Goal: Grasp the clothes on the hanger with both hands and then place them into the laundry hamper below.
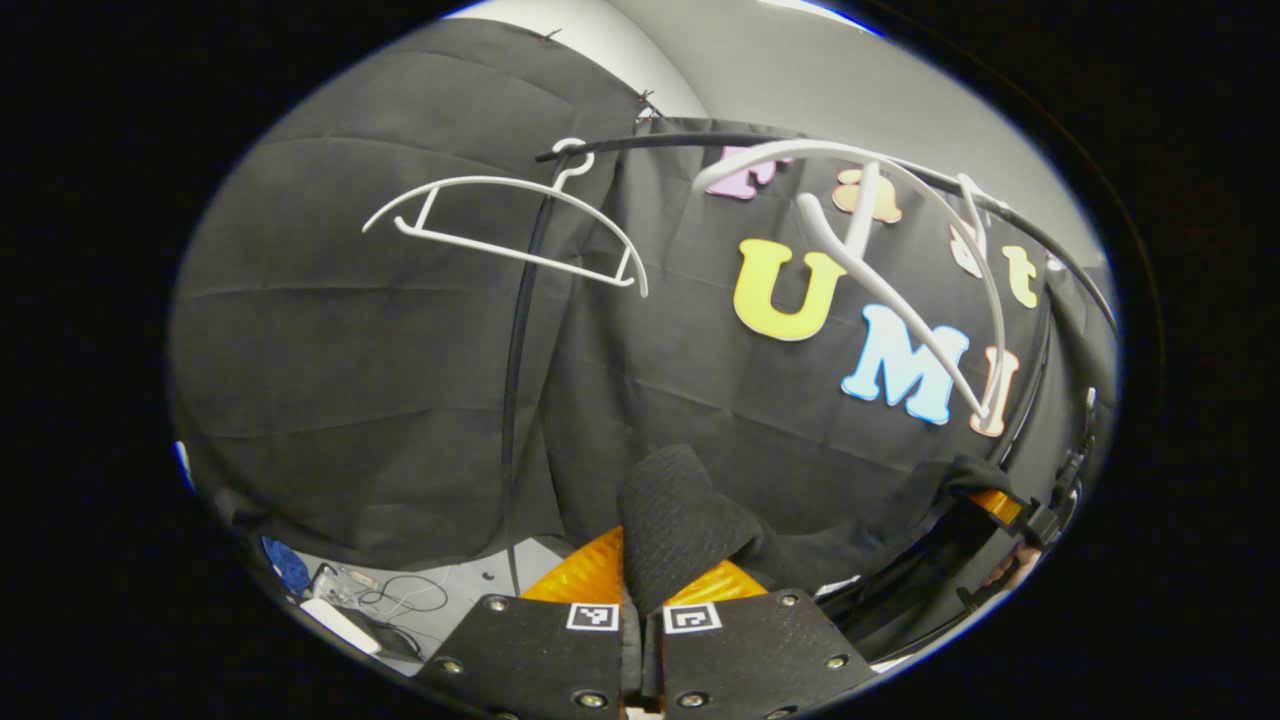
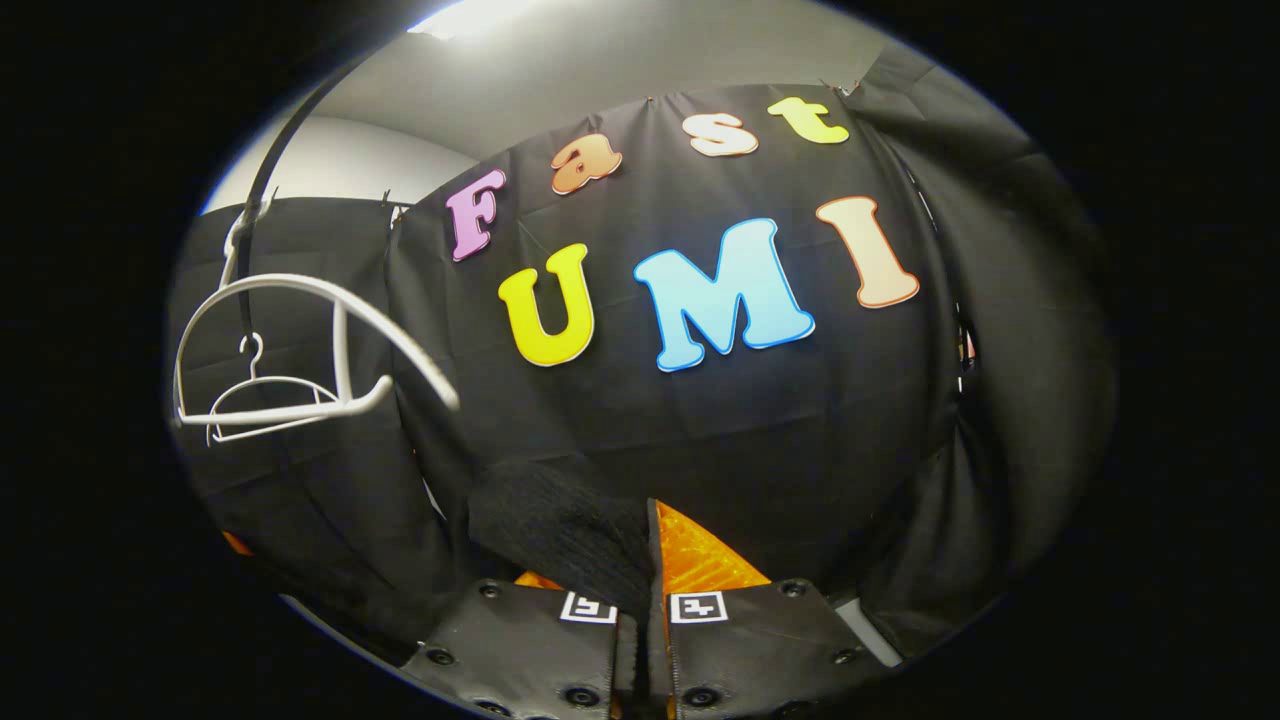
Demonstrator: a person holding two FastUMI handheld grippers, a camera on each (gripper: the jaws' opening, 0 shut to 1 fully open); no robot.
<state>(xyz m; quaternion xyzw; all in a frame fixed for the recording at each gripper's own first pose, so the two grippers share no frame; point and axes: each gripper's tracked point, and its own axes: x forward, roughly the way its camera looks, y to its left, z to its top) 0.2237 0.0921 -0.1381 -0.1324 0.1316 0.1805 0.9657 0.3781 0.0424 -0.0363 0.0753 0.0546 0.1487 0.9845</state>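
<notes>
The left gripper (image 1: 642, 590) is pinching black cloth (image 1: 680, 520) between its fingers. The right gripper (image 2: 645, 590) is pinching it too; white hangers (image 1: 510, 225) are hanging above.

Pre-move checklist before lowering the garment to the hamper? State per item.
1. left gripper pinching the black knit garment: ok, fabric bunched between its fingers.
2. right gripper pinching the garment: ok.
3. Garment off the hangers: ok, near white hanger and far hanger hang bare on the rail.
4. Hamper position below: cannot tell.
5. Loose fabric snagging on a hanger: cannot tell.
</notes>
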